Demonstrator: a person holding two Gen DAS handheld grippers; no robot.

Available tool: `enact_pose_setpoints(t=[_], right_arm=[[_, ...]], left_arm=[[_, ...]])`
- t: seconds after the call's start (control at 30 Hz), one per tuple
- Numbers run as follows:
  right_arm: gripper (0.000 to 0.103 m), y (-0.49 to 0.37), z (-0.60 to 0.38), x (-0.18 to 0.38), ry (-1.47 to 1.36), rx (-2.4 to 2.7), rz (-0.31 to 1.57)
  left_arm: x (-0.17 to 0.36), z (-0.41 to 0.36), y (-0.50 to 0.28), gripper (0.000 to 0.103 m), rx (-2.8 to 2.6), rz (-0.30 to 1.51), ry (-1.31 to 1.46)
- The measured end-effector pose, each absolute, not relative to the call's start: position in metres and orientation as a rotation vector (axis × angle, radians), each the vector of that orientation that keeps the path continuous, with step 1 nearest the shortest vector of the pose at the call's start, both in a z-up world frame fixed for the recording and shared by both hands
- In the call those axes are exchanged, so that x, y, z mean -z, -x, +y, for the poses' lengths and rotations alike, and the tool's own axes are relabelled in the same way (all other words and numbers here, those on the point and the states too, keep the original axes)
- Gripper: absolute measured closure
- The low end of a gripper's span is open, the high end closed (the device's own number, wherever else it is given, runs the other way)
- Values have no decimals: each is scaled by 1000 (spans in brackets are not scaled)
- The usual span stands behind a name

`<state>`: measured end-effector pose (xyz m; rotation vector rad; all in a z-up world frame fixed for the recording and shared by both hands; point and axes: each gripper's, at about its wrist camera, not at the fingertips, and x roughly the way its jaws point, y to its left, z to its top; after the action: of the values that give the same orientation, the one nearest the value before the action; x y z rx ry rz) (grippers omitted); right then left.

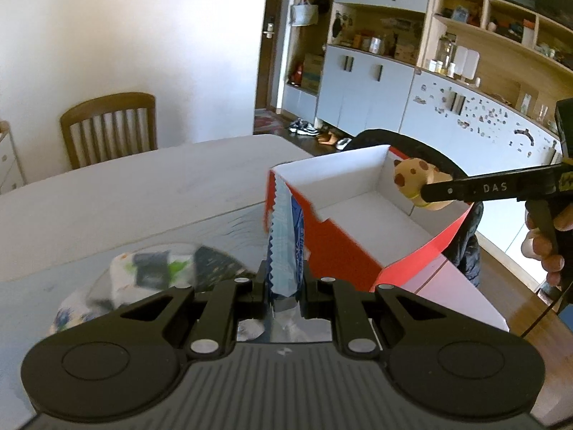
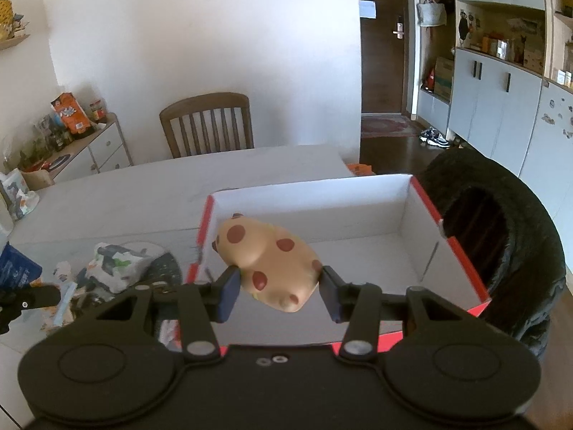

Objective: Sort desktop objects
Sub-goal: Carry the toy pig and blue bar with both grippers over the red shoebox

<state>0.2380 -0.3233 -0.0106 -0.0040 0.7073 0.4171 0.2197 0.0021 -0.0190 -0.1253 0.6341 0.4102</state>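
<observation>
My left gripper (image 1: pixel 284 288) is shut on a thin blue-and-white packet (image 1: pixel 284 236) with zigzag edges, held upright just left of the red box (image 1: pixel 343 247). That box is white inside and looks bare. My right gripper (image 2: pixel 279 288) is shut on a tan toy with brown spots (image 2: pixel 268 261), which hangs above the near left part of the red box (image 2: pixel 462 247). In the left wrist view the toy (image 1: pixel 412 177) shows over the box's far right side, pinched by the right gripper's fingers (image 1: pixel 476 190). The left gripper (image 2: pixel 21 302) and its packet (image 2: pixel 16 268) peek in at the right wrist view's left edge.
A heap of patterned wrappers (image 1: pixel 154 268) lies on the white table (image 1: pixel 143 186) left of the box; the same heap (image 2: pixel 118 263) shows in the right wrist view. A black padded chair back (image 2: pixel 501 236) stands right of the box. A wooden chair (image 2: pixel 207 125) is at the far side.
</observation>
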Motion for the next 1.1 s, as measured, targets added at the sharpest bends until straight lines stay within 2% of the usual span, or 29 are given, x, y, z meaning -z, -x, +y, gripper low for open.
enact_pose_setpoints(t=[0.5,1.1], right_arm=[[56,-265,-363,25,-3,-384,744],[55,-305,-372,56,43,-379,856]], left_arm=[[22,-11,-312,89,-325,676,99],[57,-15,-413,89,-262,906,32]])
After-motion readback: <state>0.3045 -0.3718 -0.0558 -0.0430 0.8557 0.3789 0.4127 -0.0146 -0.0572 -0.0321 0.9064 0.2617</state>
